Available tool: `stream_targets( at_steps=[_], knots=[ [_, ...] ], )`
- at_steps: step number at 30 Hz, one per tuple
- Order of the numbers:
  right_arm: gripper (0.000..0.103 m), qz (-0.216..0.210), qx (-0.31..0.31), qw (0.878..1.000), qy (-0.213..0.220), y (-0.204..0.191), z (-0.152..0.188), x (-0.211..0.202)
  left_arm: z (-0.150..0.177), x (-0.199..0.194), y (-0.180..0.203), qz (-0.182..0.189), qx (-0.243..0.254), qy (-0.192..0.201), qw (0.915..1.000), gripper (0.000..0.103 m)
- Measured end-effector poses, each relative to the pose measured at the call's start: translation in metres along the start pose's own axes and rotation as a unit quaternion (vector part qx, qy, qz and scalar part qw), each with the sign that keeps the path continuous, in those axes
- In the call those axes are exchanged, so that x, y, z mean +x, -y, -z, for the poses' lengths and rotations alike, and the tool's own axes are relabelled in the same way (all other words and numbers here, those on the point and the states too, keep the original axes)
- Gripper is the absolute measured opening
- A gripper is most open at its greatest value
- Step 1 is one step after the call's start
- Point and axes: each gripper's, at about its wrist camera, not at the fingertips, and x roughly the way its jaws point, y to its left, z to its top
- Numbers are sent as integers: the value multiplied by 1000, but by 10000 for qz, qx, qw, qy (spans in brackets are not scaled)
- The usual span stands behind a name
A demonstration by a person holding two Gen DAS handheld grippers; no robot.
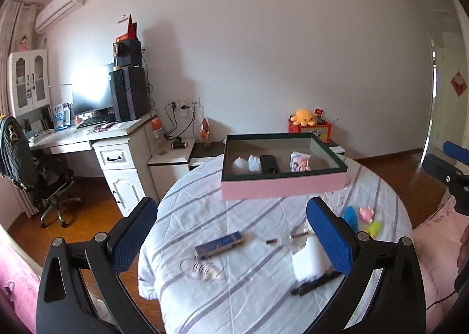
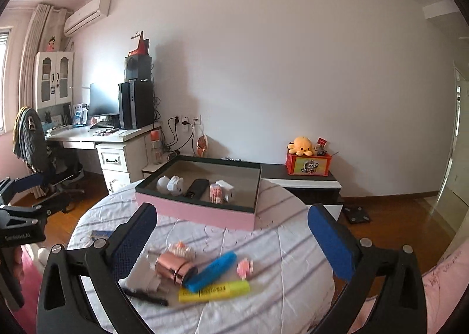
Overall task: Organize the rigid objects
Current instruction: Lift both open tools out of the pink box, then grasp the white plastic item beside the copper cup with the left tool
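Note:
A pink box (image 1: 283,186) with a dark green rim sits at the far side of a round table with a striped cloth (image 1: 249,290). It holds white figures, a black case and a pink-white block toy. My left gripper (image 1: 231,234) is open above a blue flat box (image 1: 219,244), a white block (image 1: 307,263) and a black pen (image 1: 316,282). My right gripper (image 2: 231,240) is open above a rose-gold cylinder (image 2: 173,268), a blue marker (image 2: 211,271), a yellow highlighter (image 2: 214,291) and a small pink toy (image 2: 244,268). The box also shows in the right wrist view (image 2: 202,212).
A white desk (image 1: 88,137) with monitor and computer tower stands at left, with an office chair (image 1: 32,170). A low cabinet with an orange box and yellow plush (image 2: 307,158) stands by the wall. Pink bedding (image 1: 439,234) lies at right.

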Motion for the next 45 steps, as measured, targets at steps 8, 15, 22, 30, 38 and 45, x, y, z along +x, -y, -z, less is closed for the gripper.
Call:
stream_targets(
  at_steps=[8, 15, 22, 30, 38, 45],
  knots=[
    [103, 134, 44, 9992, -366, 4, 23, -9, 19, -5, -9, 91, -49, -251, 9996, 103],
    [103, 120, 84, 9976, -679, 7, 42, 0, 29, 4, -1, 143, 94, -486, 9987, 103],
    [103, 86, 133, 9953, -954, 11, 58, 17, 38, 23, 19, 374, 199, -747, 9963, 103],
    [103, 5, 258, 9910, -1310, 21, 78, 42, 49, 62, 57, 819, 298, -1244, 9884, 103],
    [103, -22, 403, 9869, -1561, 38, 93, 63, 66, 104, 92, 941, 579, -1795, 9775, 103],
    [103, -32, 516, 9845, -1678, 49, 99, 77, 71, 121, 85, 1216, 402, -2002, 9713, 85]
  ],
)
